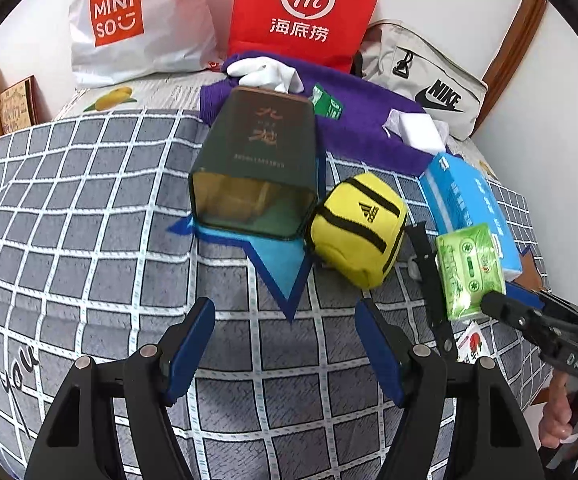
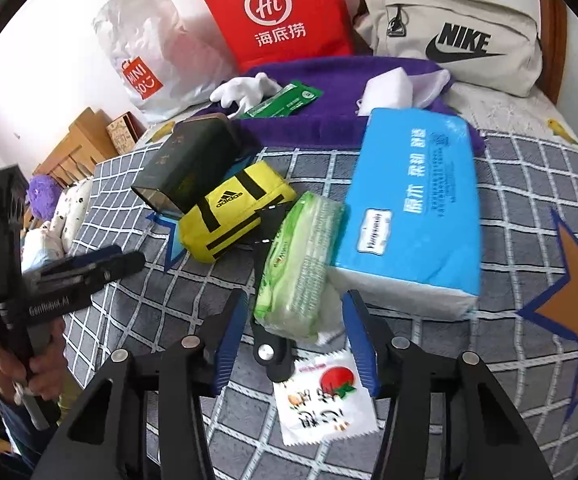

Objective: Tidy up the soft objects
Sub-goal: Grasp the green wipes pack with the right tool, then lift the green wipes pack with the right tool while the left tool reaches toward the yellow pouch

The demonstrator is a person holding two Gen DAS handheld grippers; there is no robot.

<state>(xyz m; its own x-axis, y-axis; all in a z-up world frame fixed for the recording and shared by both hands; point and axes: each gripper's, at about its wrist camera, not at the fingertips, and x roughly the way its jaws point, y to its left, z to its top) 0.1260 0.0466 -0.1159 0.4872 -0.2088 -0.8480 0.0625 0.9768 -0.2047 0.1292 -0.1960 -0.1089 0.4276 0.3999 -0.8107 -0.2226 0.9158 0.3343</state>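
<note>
A yellow Adidas pouch (image 1: 355, 230) (image 2: 237, 210) lies on the checked bedspread beside a dark green tin (image 1: 255, 168) (image 2: 191, 162). A green tissue pack (image 1: 471, 270) (image 2: 299, 264) leans on a blue tissue box (image 1: 467, 208) (image 2: 413, 208). My left gripper (image 1: 285, 320) is open and empty, just short of the pouch; it also shows in the right wrist view (image 2: 129, 258). My right gripper (image 2: 295, 312) is open with its jaws on either side of the green pack's near end; in the left wrist view its tip (image 1: 497, 304) reaches the pack.
A black tool (image 2: 267, 344) lies under the green pack, and a strawberry sachet (image 2: 325, 396) sits near my right gripper. At the back are a purple towel (image 2: 329, 92) with white gloves, a white sponge, a red Hi bag (image 1: 305, 12), a Miniso bag and a Nike bag (image 2: 453, 36).
</note>
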